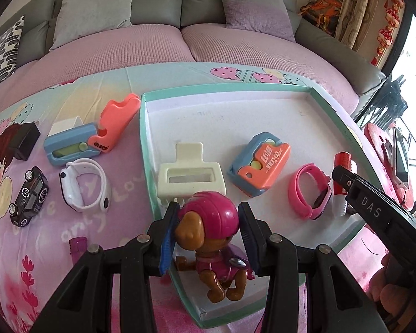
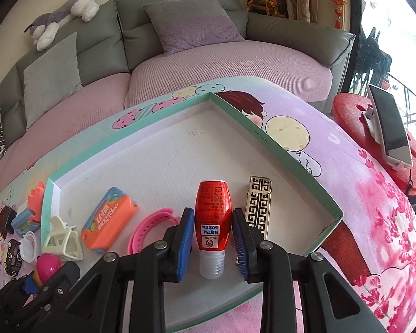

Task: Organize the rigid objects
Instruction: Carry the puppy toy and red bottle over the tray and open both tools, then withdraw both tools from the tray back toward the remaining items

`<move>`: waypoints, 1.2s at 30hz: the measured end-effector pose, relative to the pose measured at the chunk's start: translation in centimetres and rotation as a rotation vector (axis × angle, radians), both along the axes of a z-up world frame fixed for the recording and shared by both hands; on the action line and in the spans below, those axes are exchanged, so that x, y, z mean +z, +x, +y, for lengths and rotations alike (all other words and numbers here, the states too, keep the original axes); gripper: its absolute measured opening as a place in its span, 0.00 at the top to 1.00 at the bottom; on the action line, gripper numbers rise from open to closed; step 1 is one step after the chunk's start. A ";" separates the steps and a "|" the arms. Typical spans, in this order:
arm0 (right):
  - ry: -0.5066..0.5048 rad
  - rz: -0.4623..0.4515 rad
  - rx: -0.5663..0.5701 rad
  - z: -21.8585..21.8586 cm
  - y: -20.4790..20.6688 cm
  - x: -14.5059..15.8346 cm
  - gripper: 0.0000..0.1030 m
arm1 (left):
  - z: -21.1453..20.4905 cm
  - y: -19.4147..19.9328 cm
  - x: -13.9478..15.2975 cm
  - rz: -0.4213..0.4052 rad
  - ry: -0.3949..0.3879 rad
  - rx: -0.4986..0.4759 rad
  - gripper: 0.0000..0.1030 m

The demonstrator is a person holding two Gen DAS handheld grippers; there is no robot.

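Left wrist view: my left jaws (image 1: 209, 223) are closed on the toy dog (image 1: 208, 233) w/ the magenta helmet, pads pressed to both sides of its head. Dog hangs over the near-left corner of the tray (image 1: 145, 127), a shallow teal-walled box w/ a white floor, sitting on a cartoon-print blanket (image 1: 119, 194) that covers the counter. Inside the tray, beyond the dog: cream plastic clip (image 1: 190, 179), then orange-and-blue cutter (image 1: 259, 166), then pink wristband (image 1: 310, 191), roughly in a row left to right. Outside the tray on the blanket, to its left: second blue-and-orange cutter (image 1: 80, 141) lying open, white smartwatch (image 1: 83, 184), black toy car (image 1: 29, 195), small black box (image 1: 25, 140).

Right wrist view: my right jaws (image 2: 213, 231) are clamped on the red bottle (image 2: 213, 216), pads on both flanks, clear cap end toward the camera, red end pointing away. Bottle is over the tray floor, near the right wall. Can't tell if it touches the floor. Just beside it on the right lies a gold-and-black patterned lighter (image 2: 258, 202), partly behind my right finger. Pink wristband is just left of my left finger.

Grey sofa (image 2: 180, 14) w/ cushions sits behind the counter, plush husky (image 2: 66, 11) on its back. Phone (image 2: 391, 127) rests tilted on a red stool (image 2: 346, 111) off to the right.
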State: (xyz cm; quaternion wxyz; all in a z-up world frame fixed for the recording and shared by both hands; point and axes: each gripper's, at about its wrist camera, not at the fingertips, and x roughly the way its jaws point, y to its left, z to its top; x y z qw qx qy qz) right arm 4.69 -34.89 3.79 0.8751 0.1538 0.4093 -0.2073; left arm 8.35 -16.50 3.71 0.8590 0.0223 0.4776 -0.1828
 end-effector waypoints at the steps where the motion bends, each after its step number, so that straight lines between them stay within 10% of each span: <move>1: 0.002 0.004 0.001 0.0 0.0 -0.1 0.71 | 0.0 -0.1 0.0 -0.001 0.001 0.000 0.57; 23: -0.033 -0.112 0.005 1.3 -0.3 2.1 0.57 | 0.4 -0.4 1.5 -0.074 -0.002 0.008 0.41; 36: 0.000 -0.097 0.129 4.3 1.0 1.5 0.57 | 8.0 1.3 2.7 -0.125 -0.075 0.299 0.16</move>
